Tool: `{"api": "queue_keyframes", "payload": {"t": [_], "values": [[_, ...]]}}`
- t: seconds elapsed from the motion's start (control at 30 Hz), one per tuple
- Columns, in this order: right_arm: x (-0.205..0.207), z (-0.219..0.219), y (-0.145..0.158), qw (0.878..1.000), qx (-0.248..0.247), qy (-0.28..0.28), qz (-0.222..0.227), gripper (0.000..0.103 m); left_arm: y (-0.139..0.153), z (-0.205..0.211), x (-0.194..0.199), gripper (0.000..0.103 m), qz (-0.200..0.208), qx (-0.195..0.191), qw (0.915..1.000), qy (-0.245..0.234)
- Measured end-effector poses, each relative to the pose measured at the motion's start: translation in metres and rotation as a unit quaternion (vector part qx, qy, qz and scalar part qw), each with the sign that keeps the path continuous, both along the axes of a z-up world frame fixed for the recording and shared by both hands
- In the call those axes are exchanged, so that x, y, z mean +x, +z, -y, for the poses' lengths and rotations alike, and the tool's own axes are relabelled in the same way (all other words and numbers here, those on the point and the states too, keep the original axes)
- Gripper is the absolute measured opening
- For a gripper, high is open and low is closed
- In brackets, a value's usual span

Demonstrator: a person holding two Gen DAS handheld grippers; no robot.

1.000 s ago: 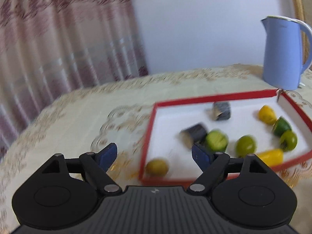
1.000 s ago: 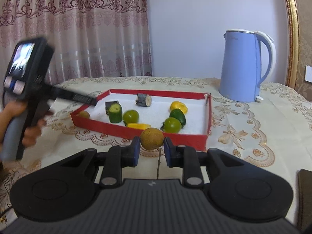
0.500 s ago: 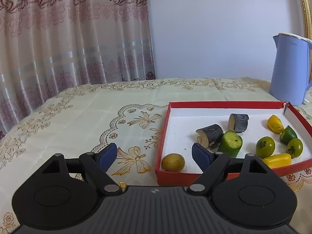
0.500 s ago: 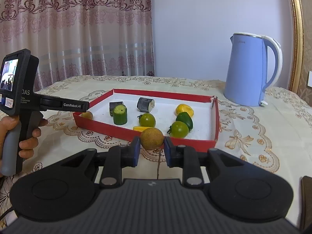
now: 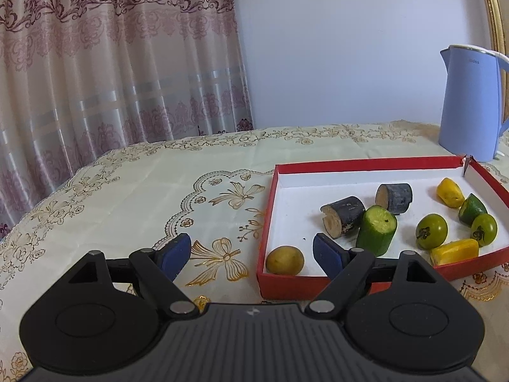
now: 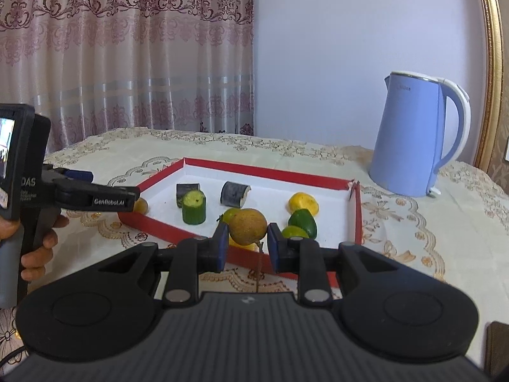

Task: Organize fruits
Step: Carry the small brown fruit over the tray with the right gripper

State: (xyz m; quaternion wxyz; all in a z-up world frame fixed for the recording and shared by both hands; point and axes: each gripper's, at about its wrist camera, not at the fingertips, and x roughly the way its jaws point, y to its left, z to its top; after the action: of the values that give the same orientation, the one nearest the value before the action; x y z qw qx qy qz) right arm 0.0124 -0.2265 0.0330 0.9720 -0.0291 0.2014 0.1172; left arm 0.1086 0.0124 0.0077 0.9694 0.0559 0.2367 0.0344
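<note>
The right gripper, clamped on a brown fruit, has risen above the red tray's near rim; the left gripper, jaws apart and empty, straddles the tray's corner.

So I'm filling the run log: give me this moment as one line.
left gripper: open, empty, by red tray | right gripper: shut on brown fruit, before tray | phase: carrying fruit to tray

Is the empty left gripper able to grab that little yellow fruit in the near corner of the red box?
Probably yes. The left gripper is open, the small yellow fruit lies just ahead with nothing above it; only the red box wall crowds it.
</note>
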Motion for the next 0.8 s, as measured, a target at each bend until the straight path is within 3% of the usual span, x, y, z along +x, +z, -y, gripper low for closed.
{"api": "queue_keyframes", "payload": {"t": [0.8], "values": [[0.067,-0.01,0.028,1.0,-0.022,-0.011,0.017,0.025,-0.003,0.001,0.0,0.084,-0.009,0.0,0.9999,-0.01]]}}
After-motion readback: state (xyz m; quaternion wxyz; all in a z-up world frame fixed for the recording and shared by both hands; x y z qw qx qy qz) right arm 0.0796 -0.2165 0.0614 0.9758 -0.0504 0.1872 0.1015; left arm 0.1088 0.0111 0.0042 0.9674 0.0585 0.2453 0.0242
